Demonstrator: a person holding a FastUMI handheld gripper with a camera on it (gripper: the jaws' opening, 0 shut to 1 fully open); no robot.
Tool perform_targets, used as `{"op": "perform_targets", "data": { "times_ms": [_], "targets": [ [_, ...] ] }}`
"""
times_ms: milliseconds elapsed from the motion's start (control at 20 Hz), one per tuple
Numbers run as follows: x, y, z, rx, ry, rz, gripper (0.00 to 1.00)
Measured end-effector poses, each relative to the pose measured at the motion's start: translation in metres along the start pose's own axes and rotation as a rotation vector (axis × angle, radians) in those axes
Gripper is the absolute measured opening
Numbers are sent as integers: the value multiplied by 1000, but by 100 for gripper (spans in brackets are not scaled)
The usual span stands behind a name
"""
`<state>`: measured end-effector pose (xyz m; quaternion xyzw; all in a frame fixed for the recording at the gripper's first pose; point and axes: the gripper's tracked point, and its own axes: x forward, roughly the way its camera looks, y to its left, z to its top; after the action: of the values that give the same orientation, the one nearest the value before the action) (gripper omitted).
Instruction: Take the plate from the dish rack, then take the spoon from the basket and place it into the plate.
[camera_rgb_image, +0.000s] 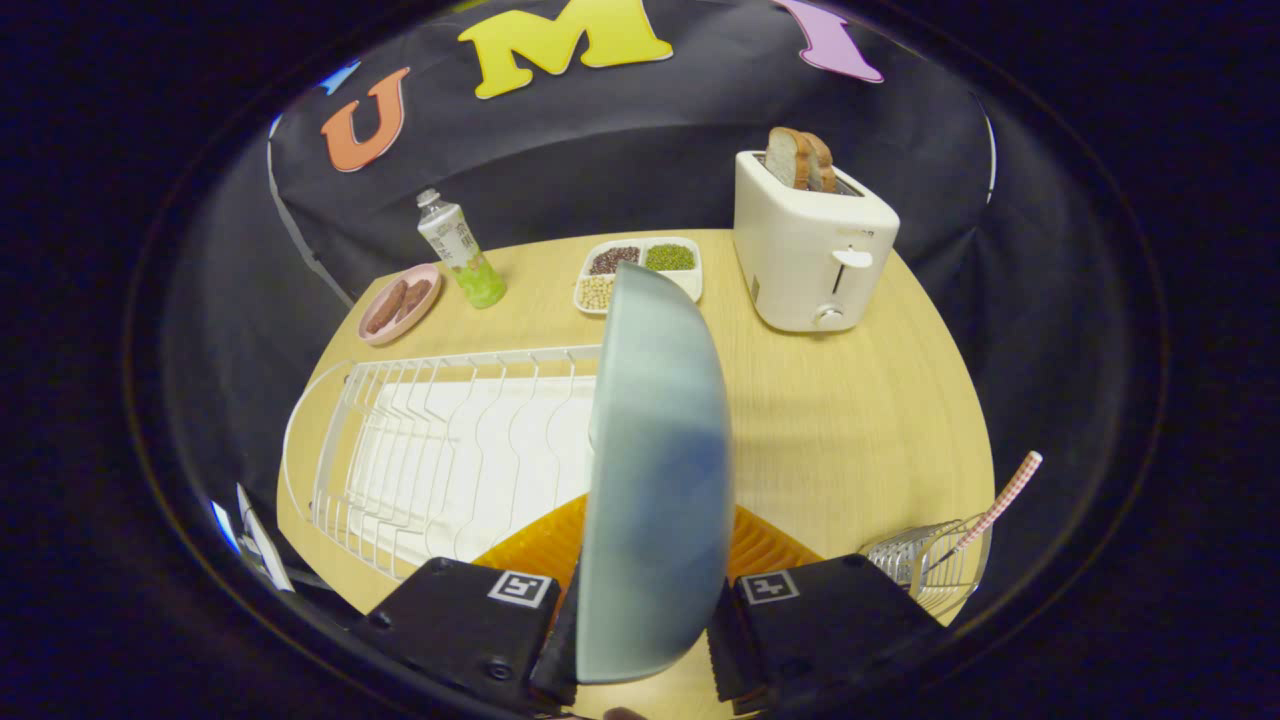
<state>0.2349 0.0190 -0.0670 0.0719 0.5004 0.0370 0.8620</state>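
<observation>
A pale grey-blue plate (655, 470) stands on edge between my fingers, and my gripper (640, 640) is shut on its lower rim. The plate is lifted above the table, just right of the white wire dish rack (440, 460), whose slots hold nothing. A small wire basket (935, 570) sits to the right of my fingers. The spoon's checked pink handle (1005, 495) sticks up out of it; its bowl is hidden inside the basket.
Beyond the plate, a white toaster (810, 250) with two bread slices stands at the far right. A divided tray of beans (640, 265), a drink bottle (460, 250) and a pink dish of sausages (400, 300) line the far side. Bare wooden table (850, 420) lies between toaster and basket.
</observation>
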Motion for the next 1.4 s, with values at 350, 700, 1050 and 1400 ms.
{"op": "perform_targets", "data": {
  "times_ms": [350,700,1050,1400],
  "targets": [
    [-5,-5,2,23,4,-79,42],
    [-29,-12,18,-22,-72,-247,38],
    [-43,-15,26,-29,-111,-311,36],
    [-52,-14,24,-67,-81,-362,36]
  ]
}}
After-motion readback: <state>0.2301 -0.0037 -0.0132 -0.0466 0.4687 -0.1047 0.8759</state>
